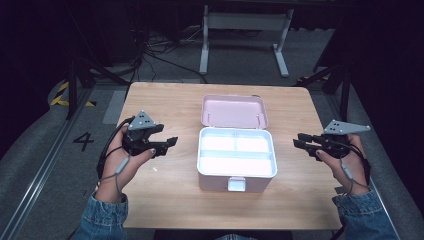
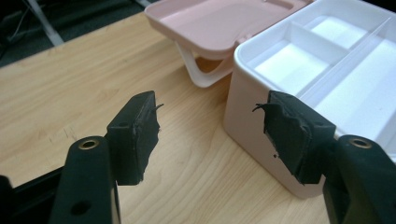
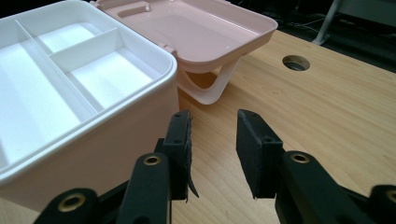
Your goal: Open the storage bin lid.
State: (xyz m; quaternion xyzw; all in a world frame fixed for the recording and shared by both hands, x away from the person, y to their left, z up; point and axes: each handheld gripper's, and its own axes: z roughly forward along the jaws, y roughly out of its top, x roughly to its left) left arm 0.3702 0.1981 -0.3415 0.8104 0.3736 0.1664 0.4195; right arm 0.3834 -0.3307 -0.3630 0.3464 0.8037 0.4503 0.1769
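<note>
A box [image 1: 215, 181] stands open in the middle of the wooden table, its white insert tray split into three empty compartments. Its pink lid [image 1: 234, 111] lies folded back behind it. My left gripper [image 1: 169, 145] hovers left of the box, jaws open with nothing between them; in the left gripper view the gripper [image 2: 210, 112] points at the box's near corner [image 2: 247, 121]. My right gripper [image 1: 298, 140] is held to the right of the box, open and empty. In the right gripper view the gripper [image 3: 214, 126] sits beside the box wall [image 3: 116, 135], with the lid [image 3: 196, 32] beyond.
A white carry handle [image 3: 212, 91] hangs under the lid. The box has a small latch [image 1: 236, 184] at its front. The tabletop has a round cable hole [image 3: 295, 62]. Behind the table stand a white desk frame [image 1: 205, 45] and floor cables [image 1: 155, 47].
</note>
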